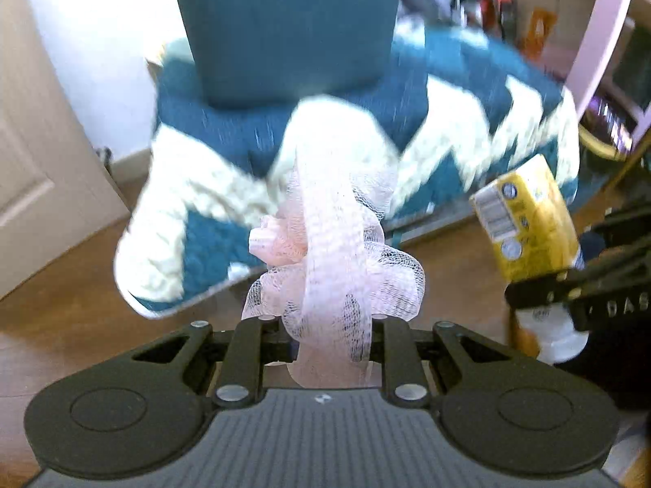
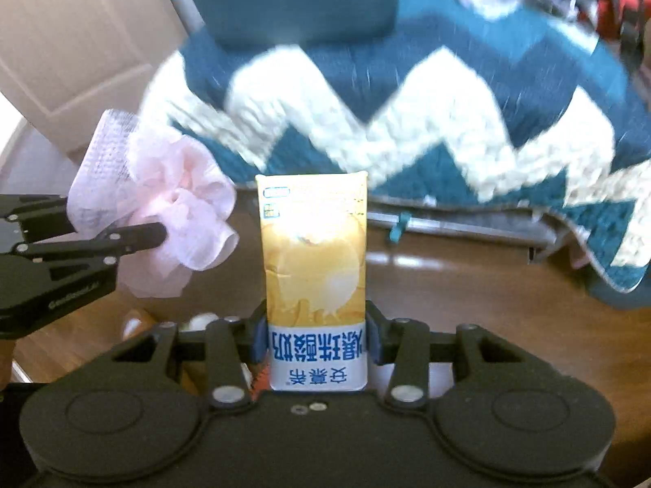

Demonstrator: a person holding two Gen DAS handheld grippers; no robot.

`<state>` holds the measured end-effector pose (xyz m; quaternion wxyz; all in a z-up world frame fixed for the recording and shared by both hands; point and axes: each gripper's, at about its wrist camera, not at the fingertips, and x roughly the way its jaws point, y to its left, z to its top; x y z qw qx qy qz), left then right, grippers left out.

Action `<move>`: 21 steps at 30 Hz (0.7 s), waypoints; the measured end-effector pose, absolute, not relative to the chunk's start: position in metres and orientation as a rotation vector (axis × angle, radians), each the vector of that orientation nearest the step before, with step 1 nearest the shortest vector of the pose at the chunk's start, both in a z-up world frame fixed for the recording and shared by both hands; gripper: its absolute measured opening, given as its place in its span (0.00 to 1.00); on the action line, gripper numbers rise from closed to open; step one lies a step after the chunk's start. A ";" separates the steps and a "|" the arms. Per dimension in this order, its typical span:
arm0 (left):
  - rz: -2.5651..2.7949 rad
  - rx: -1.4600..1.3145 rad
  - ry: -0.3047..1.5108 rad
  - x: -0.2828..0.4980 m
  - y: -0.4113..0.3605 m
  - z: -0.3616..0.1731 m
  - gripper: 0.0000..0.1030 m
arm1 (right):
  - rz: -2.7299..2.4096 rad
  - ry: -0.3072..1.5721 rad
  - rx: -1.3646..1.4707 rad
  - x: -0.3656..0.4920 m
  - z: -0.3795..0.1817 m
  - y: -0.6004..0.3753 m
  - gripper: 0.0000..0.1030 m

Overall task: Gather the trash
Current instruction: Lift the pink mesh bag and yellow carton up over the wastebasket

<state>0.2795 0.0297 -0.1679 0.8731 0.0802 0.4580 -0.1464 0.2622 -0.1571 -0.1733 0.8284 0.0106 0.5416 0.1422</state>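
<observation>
Left claw (image 1: 325, 325) clamped on a wad of pink mesh netting (image 1: 333, 268); netting bunched between the two fingers, standing up and spilling out forward above them. Same claw seen from the right wrist view at far left (image 2: 134, 240), netting (image 2: 171, 211) puffed out past its black fingertip.

Right claw (image 2: 315, 341) closed on a yellow drink carton (image 2: 313, 256), gripped at its white-and-blue end, print upside down to the camera, yellow end pointing away. Blue pads (image 2: 257, 341) pressed against both sides of carton. In left wrist view, carton (image 1: 529, 227) at right, tilted, held in the right claw (image 1: 545, 288); barcode side showing.

Both items held off the ground, over brown wooden floor (image 1: 61, 317). Claws side by side, netting and carton near but apart.

Background, motion-blurred: teal-and-cream zigzag blanket (image 2: 427, 114) draped over low furniture, edge hanging toward the floor. Solid teal upright panel (image 1: 285, 28) above it. Cream door (image 1: 24, 154) at left. Pink frame (image 1: 602, 36) and clutter at upper right, details unreadable.
</observation>
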 end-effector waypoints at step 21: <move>-0.200 0.094 0.582 0.229 0.017 0.029 0.20 | 0.317 0.722 -0.032 0.222 0.039 -0.176 0.43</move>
